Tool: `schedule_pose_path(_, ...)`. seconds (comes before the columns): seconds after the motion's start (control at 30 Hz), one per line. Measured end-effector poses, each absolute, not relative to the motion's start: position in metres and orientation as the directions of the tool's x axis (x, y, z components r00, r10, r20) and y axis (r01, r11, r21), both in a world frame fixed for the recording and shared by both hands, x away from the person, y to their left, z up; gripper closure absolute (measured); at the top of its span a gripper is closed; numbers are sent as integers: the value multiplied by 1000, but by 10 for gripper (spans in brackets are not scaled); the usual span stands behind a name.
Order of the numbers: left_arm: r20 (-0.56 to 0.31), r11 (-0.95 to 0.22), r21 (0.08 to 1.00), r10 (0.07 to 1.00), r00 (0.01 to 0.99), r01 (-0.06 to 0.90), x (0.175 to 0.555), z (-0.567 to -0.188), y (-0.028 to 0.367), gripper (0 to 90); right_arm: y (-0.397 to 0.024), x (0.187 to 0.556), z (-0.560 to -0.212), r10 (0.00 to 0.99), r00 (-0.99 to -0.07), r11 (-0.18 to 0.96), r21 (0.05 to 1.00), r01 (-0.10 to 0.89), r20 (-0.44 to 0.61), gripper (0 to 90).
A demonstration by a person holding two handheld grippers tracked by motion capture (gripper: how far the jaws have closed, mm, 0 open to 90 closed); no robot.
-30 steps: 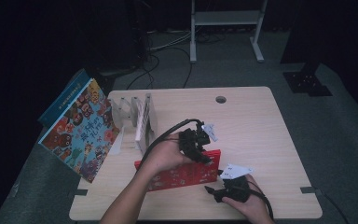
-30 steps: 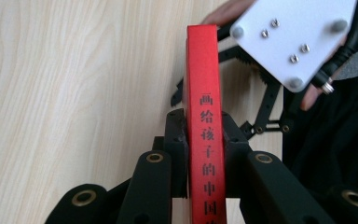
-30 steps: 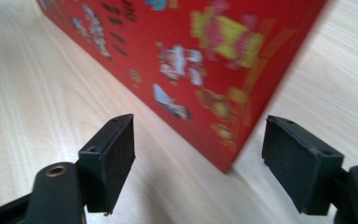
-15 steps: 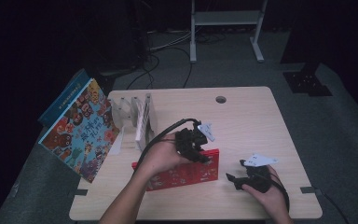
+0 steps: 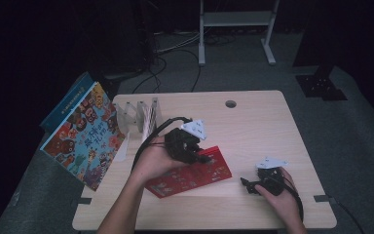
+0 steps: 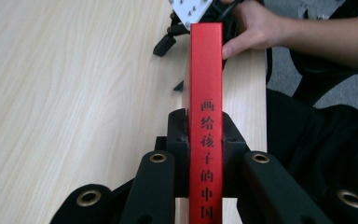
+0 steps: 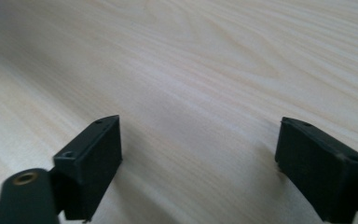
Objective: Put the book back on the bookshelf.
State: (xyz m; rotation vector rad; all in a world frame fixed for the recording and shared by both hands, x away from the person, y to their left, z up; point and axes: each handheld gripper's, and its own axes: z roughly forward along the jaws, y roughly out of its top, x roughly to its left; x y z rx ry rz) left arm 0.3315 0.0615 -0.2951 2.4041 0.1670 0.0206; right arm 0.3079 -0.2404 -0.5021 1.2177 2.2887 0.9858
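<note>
The red book (image 5: 195, 174) is clamped by the left gripper (image 5: 202, 157) at its spine edge; in the left gripper view the spine (image 6: 206, 116) stands upright between the jaws, with both pads pressed against the covers. In the high view the book is tilted, its lower edge on or just above the wooden table (image 5: 253, 122), near the table's front half and between the two hands.

The right gripper (image 5: 247, 184) rests low over the table, to the right of the book and apart from it. Its jaws have just been opening and now stand wide, with nothing between them but bare tabletop (image 7: 200, 116).

The step in hand is judged to be the lifting of the book for transfer toward the clear upright rack (image 5: 139, 113) at the table's left rear. The grip should be kept firm and centred on the spine, so that the book does not swing or slip. The free end may be steadied by the right gripper if it sags. The illustrated book (image 5: 85, 141) leaning at the table's left edge should be cleared.

Writing: black Chinese characters run down the red spine, read as 画给孩子的中国; the remainder is cut off. The title on the illustrated cover is too small to read.
</note>
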Motion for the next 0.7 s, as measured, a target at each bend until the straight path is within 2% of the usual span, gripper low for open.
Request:
schedule_pose_path(0.33,-31,-641,756,167,985,132,333,-286,94,797,-241,312,-504,858,-514,347,730,589,7,99)
schedule_pose_path(0.7,-42,-531,824,291,956,198,334,-284,134,797,-241,312,-504,859,-512,345,730,590,8,99)
